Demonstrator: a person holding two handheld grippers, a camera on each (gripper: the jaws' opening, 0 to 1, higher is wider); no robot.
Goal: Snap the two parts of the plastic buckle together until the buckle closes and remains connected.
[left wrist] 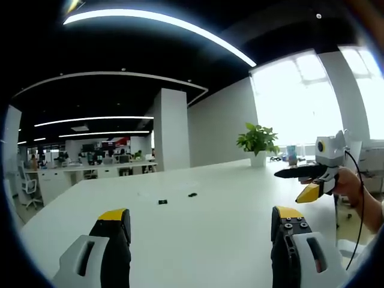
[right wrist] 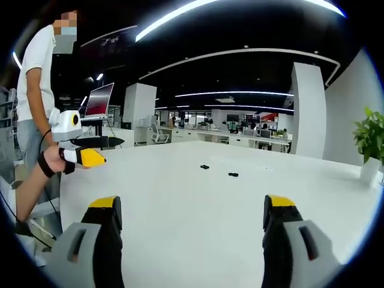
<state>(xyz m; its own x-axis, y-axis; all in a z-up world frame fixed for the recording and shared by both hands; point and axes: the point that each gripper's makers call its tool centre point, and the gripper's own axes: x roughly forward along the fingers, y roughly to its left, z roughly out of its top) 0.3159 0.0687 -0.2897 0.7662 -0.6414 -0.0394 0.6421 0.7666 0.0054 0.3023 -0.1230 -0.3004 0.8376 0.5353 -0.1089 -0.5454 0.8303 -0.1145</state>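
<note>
The left gripper (left wrist: 201, 219) and right gripper (right wrist: 191, 210) are holding wide open, empty; two buckle parts (left wrist: 162, 201) (left wrist: 192, 195) are lying apart, beyond the jaws, on the table (left wrist: 204, 240).

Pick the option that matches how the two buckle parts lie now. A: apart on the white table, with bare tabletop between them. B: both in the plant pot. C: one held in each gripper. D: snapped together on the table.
A: the two buckle parts lie apart on the white table, and both grippers are open and hold nothing.
</note>
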